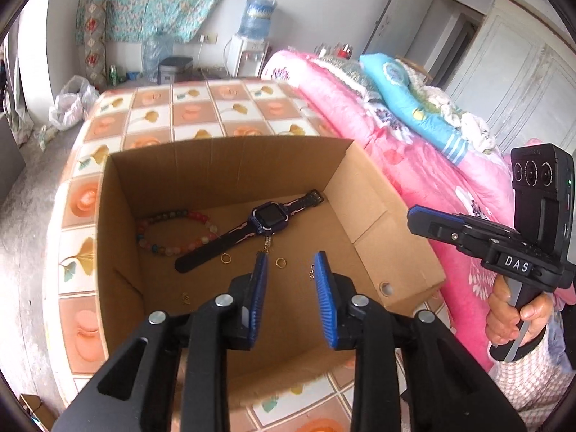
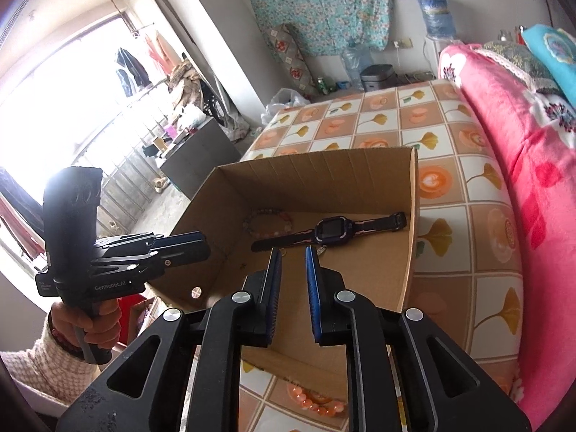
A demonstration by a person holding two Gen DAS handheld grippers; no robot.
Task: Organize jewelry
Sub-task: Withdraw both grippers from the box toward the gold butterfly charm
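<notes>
An open cardboard box [image 1: 216, 172] [image 2: 306, 180] stands on the tiled table. On its floor lie a dark purple smartwatch [image 1: 268, 217] [image 2: 325, 231], a multicoloured bead bracelet [image 1: 172, 232] [image 2: 268, 221], two gold rings [image 1: 225, 258] and a small gold chain [image 1: 311, 271]. My left gripper [image 1: 291, 259] hangs over the box's near half, open, with nothing between its blue pads. My right gripper [image 2: 293, 253] points into the box near the watch, open by a narrow gap and holding nothing. An orange bead bracelet [image 2: 316, 397] lies on the table in front of the box.
The table [image 1: 187, 111] has a floral tile pattern. A pink quilt [image 1: 414, 151] [image 2: 522, 144] is piled along its right side. A person's hand [image 1: 511, 320] holds the right gripper's handle beside the box. A water dispenser [image 1: 252, 36] stands at the far wall.
</notes>
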